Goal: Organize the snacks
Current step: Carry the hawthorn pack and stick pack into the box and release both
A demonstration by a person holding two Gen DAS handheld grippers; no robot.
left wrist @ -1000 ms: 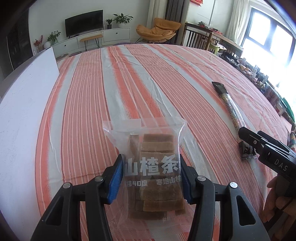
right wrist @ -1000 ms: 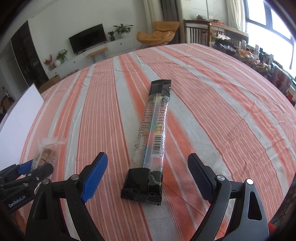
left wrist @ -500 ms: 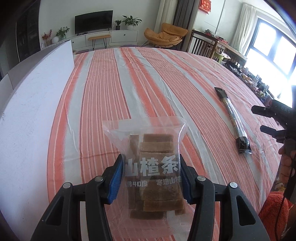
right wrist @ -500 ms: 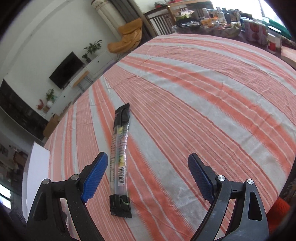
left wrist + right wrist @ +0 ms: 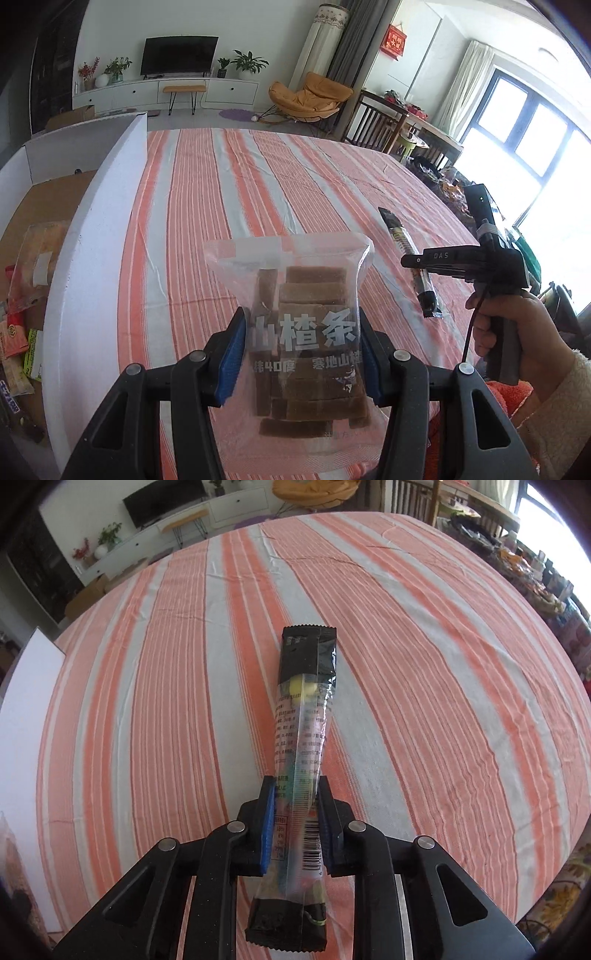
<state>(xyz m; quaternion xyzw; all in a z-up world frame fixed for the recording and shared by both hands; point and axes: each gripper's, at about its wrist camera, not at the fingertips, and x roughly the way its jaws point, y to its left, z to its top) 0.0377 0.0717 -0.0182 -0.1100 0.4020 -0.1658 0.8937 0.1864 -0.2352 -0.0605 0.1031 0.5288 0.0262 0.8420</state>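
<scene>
My left gripper (image 5: 301, 350) is shut on a clear bag of brown hawthorn strips (image 5: 308, 332) with white Chinese print, held above the striped tablecloth (image 5: 207, 206). My right gripper (image 5: 295, 808) is shut on a long narrow candy stick pack (image 5: 304, 746) with black ends, gripped near its lower third and pointing away over the cloth. In the left wrist view the right gripper (image 5: 461, 258) shows side-on at the right, held in a hand, with the stick pack (image 5: 410, 258) at its jaws.
A white-walled cardboard box (image 5: 96, 206) stands at the left of the table, with several snack packets (image 5: 22, 314) inside. Beyond the table's right edge is cluttered furniture (image 5: 546, 579). A TV stand and an orange chair are far behind.
My right gripper has closed on the stick pack, which lay loose on the cloth before. My left gripper has kept hold of the hawthorn bag and tilted up toward the box.
</scene>
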